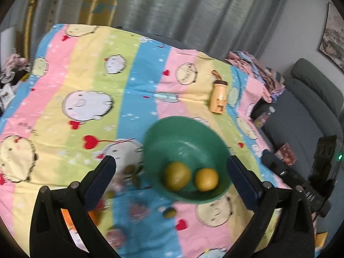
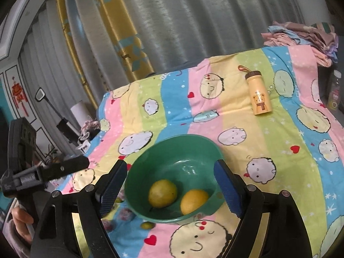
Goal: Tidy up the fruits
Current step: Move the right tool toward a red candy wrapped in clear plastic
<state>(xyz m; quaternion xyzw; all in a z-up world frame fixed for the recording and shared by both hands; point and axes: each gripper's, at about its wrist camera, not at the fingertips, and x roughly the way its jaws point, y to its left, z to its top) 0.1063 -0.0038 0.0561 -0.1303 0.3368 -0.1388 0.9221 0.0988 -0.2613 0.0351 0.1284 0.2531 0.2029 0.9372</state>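
Left tool (image 1: 171, 179): I see its jaws wide apart, nothing between the pads.
Right tool (image 2: 169, 186): also apart, empty, above the bowl.
Bowl (image 2: 172, 146): green, on the striped cloth (image 2: 279, 161).
Fruits: a greenish one (image 2: 162, 193) and a yellow one (image 2: 193, 201) lie side by side in the bowl; a small green one (image 1: 169, 212) lies on the cloth just beside the bowl.
Bottle (image 2: 259, 96): lying well apart, behind the bowl.
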